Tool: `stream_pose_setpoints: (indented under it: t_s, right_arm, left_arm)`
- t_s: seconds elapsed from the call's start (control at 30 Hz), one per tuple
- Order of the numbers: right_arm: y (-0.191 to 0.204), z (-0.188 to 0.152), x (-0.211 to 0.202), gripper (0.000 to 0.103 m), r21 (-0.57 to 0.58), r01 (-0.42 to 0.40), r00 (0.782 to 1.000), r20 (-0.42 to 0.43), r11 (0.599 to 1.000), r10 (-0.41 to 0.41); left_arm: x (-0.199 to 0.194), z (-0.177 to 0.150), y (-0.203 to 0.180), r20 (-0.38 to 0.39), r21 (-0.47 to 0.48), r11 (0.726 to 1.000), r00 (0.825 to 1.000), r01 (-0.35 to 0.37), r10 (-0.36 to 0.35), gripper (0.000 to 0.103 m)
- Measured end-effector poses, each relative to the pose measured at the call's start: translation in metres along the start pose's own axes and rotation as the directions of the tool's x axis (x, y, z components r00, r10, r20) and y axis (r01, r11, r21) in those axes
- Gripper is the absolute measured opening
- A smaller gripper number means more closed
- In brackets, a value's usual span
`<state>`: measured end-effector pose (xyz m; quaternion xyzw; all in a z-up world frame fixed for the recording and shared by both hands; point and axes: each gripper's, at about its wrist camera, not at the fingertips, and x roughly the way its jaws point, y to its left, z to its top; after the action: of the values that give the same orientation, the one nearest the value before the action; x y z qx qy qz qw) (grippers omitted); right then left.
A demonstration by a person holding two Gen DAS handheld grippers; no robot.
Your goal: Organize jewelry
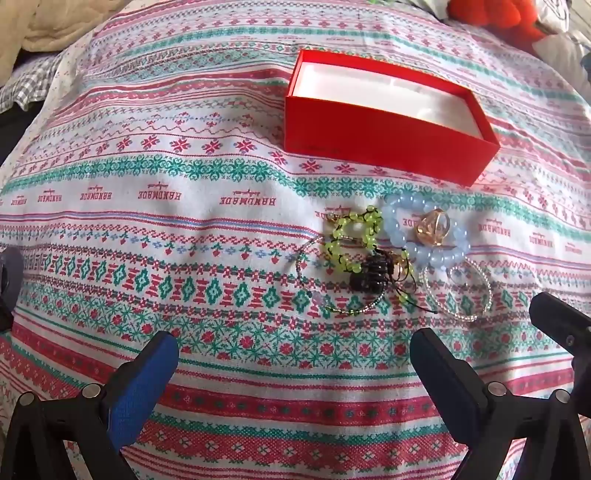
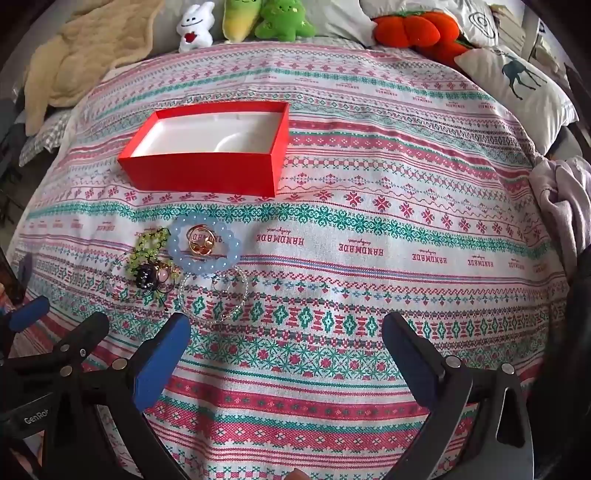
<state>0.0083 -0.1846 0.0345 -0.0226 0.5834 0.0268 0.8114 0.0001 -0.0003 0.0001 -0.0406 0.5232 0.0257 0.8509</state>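
An open red box (image 1: pixel 388 125) with a bare white inside stands on the patterned bedspread. In front of it lies a small heap of jewelry. It holds a pale blue bead bracelet (image 1: pixel 391 221) with a gold ring (image 1: pixel 432 225) inside its loop, a green bead bracelet (image 1: pixel 347 229), a black beaded piece (image 1: pixel 369 277) and a clear bead bracelet (image 1: pixel 467 317). My left gripper (image 1: pixel 293 341) hovers just short of the heap, open and holding nothing. In the right wrist view the box (image 2: pixel 199 173) and the blue bracelet (image 2: pixel 177 251) lie up and to the left. My right gripper (image 2: pixel 288 321) is open over bare cloth to the right of the heap.
Plush toys (image 2: pixel 280 18) and an orange plush (image 2: pixel 413 29) line the far edge of the bed. A cream blanket (image 2: pixel 85 48) lies at the back left, a deer pillow (image 2: pixel 517 85) at the back right, and a lilac cloth (image 2: pixel 561 192) at the right edge.
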Motion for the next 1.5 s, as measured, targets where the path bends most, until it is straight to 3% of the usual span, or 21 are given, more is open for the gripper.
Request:
stream_pose_setpoints:
  t_s: [1.33, 1.5]
  right_arm:
    - [0.007, 0.0, 0.003, 0.103, -0.018, 0.014, 1.0, -0.007, 1.0, -0.014]
    - [0.008, 0.002, 0.0, 0.103, -0.013, 0.002, 1.0, -0.003, 1.0, -0.002]
  left_arm:
    - [-0.008, -0.002, 0.017, -0.011, 0.01, 0.999, 0.999, -0.038, 0.038, 0.103]
    - [-0.005, -0.003, 0.022, -0.021, -0.023, 1.0, 1.0, 0.0, -0.001, 0.103]
